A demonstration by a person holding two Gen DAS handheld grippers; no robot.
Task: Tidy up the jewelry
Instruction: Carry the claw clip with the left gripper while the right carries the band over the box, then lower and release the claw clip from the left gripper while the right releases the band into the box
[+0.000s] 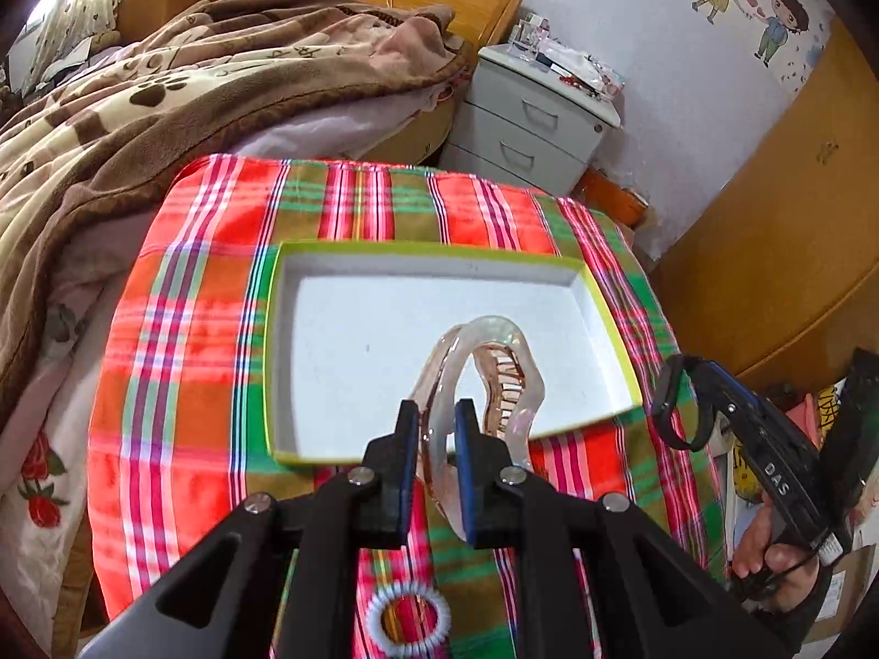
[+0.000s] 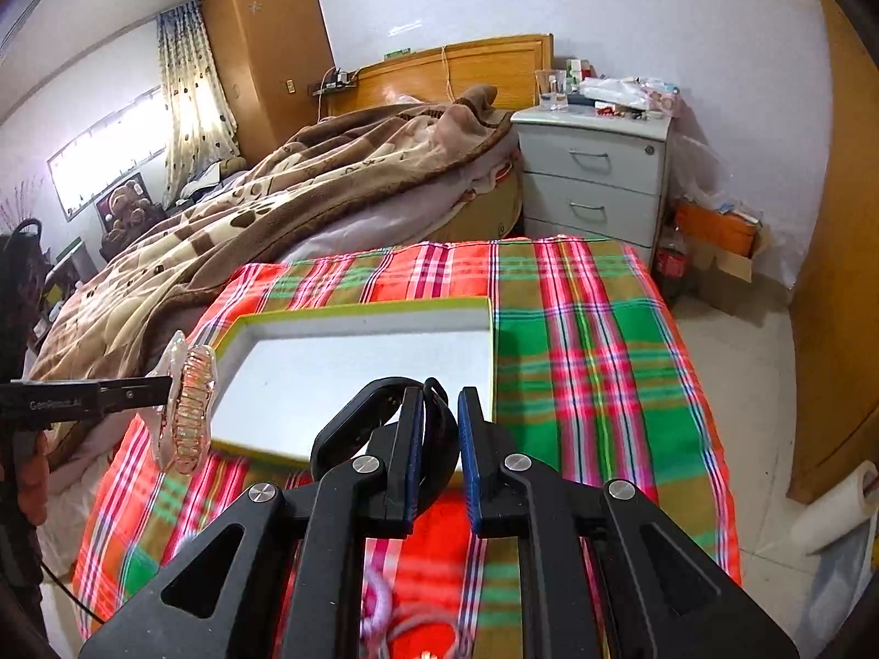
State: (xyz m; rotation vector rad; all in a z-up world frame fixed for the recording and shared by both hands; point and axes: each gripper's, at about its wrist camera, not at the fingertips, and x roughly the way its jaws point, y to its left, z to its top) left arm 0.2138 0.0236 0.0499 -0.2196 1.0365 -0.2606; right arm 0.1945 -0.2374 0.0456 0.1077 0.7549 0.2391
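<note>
Nearest the left wrist camera, a white spiral hair tie [image 1: 408,619] lay on the plaid cloth [image 1: 181,384], below the tool. Above it, the left gripper [image 1: 434,428] was clamped on a translucent pink hair claw clip [image 1: 483,379], with one band of the clip pinched between its blue-padded fingers [image 1: 466,439]. The clip was raised over the near edge of the white tray [image 1: 351,340], which had a yellow-green rim and rested on the cloth.

In the right wrist view, the right gripper [image 2: 439,434] gripped a black band [image 2: 351,428] between its fingers, raised above the tray's near right corner. Pink cords [image 2: 379,604] lay blurred on the cloth below it.

Beyond the cloth were a brown paw-print blanket [image 2: 329,176] and a grey nightstand [image 2: 593,176].
</note>
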